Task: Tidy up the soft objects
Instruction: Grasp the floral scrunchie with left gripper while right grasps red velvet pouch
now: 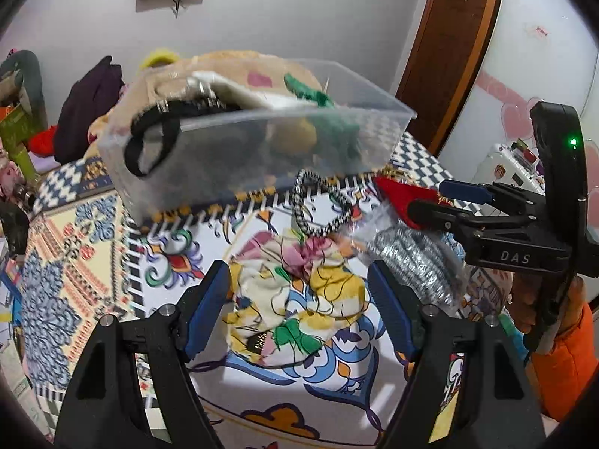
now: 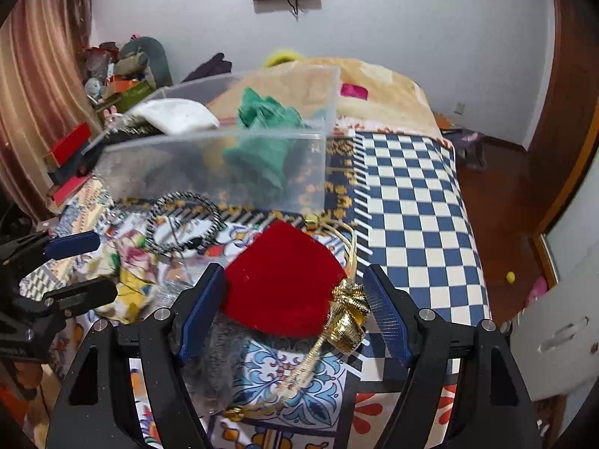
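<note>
2 grippers gape: left gripper [image 1: 299,307] straddles 1 floral cloth [image 1: 295,299], right gripper [image 2: 295,310] 1 red pouch [image 2: 280,280] (neither pinched).

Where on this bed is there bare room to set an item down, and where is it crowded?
Free: the blue-and-white checkered stretch right of the clear plastic bin, and the patterned cover left of the floral cloth. Crowded: in front of the bin, where floral cloth, striped hair tie, silver packet and red pouch cluster.
</note>
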Action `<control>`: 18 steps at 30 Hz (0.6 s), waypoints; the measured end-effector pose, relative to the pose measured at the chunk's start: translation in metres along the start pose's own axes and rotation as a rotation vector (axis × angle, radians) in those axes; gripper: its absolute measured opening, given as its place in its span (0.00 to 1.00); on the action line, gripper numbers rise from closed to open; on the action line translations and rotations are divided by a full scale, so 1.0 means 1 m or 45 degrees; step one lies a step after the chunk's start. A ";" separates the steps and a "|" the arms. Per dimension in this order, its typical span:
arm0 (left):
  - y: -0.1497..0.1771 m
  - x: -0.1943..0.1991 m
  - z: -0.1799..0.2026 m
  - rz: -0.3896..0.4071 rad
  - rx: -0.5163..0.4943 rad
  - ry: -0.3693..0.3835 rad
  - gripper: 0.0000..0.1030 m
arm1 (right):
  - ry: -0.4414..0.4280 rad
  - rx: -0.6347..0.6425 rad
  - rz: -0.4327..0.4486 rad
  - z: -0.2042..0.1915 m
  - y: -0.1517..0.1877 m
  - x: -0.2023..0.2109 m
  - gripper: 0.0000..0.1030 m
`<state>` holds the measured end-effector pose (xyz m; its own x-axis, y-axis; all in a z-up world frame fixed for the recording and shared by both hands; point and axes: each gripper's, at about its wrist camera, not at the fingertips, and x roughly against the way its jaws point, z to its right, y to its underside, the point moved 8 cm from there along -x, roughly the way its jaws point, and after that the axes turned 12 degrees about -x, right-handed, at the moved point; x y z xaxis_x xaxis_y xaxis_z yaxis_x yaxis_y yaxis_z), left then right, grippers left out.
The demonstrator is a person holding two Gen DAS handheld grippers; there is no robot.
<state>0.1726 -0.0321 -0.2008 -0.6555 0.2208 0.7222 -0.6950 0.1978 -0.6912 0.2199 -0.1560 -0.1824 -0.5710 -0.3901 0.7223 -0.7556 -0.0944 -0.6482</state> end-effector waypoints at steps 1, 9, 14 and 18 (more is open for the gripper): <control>0.002 -0.003 0.001 -0.007 0.004 0.003 0.73 | -0.006 -0.009 0.000 0.001 0.001 0.000 0.72; 0.007 -0.010 0.004 0.001 0.019 0.014 0.73 | -0.002 -0.075 0.015 0.014 -0.001 0.007 0.72; 0.010 -0.011 0.000 0.017 0.006 -0.037 0.62 | 0.000 -0.103 -0.022 0.021 0.005 0.000 0.61; 0.016 -0.004 -0.007 0.030 0.015 -0.061 0.46 | 0.022 -0.080 -0.003 0.020 0.006 0.004 0.38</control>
<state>0.1659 -0.0234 -0.2146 -0.6848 0.1794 0.7063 -0.6826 0.1814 -0.7079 0.2196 -0.1761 -0.1883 -0.5745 -0.3739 0.7281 -0.7751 -0.0371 -0.6307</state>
